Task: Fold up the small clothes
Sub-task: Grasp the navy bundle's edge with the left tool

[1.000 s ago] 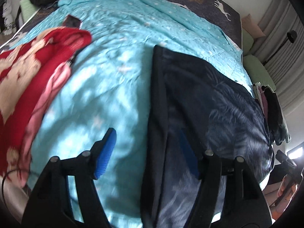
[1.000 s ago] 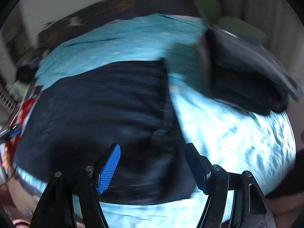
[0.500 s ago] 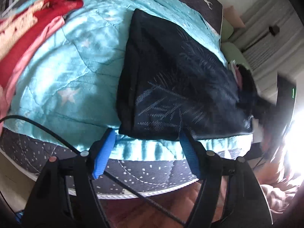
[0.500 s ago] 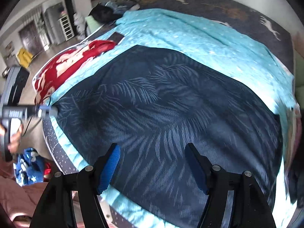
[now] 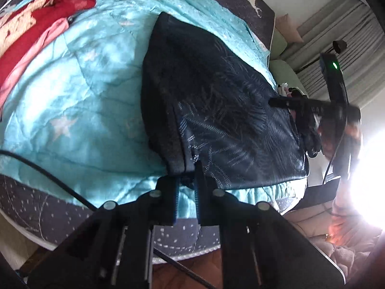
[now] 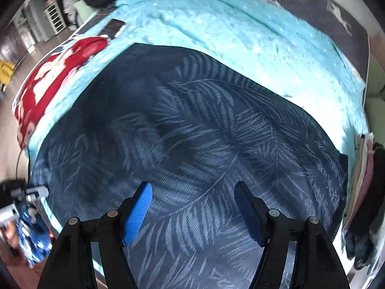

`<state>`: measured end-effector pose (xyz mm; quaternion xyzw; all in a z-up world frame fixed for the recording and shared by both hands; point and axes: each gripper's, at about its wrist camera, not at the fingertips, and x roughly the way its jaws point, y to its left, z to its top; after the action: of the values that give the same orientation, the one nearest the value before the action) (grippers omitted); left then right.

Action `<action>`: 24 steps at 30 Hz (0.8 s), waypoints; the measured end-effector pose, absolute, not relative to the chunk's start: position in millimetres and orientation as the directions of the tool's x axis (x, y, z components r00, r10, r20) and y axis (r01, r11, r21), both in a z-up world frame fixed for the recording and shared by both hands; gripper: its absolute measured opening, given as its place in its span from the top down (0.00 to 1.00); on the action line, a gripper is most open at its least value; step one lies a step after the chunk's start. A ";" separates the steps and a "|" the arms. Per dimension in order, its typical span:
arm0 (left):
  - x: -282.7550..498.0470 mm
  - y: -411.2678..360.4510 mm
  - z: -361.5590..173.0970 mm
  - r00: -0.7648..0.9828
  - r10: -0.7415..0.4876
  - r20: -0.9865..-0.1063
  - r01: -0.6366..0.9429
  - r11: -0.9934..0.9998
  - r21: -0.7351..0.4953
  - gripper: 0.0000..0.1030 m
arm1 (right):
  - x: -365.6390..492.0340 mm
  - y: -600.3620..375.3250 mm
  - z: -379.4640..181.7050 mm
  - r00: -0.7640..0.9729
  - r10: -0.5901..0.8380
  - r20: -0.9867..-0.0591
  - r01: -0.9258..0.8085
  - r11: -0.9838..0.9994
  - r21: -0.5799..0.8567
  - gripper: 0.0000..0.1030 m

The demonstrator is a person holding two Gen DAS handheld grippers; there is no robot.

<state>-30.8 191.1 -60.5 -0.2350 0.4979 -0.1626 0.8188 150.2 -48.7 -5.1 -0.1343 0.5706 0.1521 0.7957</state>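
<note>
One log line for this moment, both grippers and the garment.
left gripper: just closed on near corner of dark leaf-print garment | right gripper: open above garment | garment: flat on blue quilt

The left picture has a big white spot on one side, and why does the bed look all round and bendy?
Left wrist view: the white spot is glare from bright light low on the right, washing out that corner. Both views: a fisheye lens bulges the bed and the dark cloth into curves. Right wrist view: the far quilt looks smeared with blur, and dark corners ring the picture.
</note>
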 end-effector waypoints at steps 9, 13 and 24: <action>-29.0 198.0 -44.0 0.499 -0.497 -0.710 0.056 0.836 -0.546 0.89 | 197.4 -14.3 18.0 0.245 0.128 -0.961 -0.389 0.921 0.023 0.30; -28.5 201.0 -41.4 0.505 -0.516 -0.692 0.050 0.818 -0.573 0.89 | 190.2 31.0 21.7 0.176 0.162 -0.971 -0.484 0.873 0.058 0.30; -4.4 211.9 -25.0 0.469 -0.583 -0.663 0.058 0.769 -0.636 0.89 | 15.0 82.1 31.6 0.376 0.295 -0.878 -0.885 0.395 -0.247 0.30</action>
<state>-4.4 211.9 -25.0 -0.2761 0.4757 -0.1977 0.8114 15.0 82.1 31.6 -0.3781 0.3903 0.3995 0.7383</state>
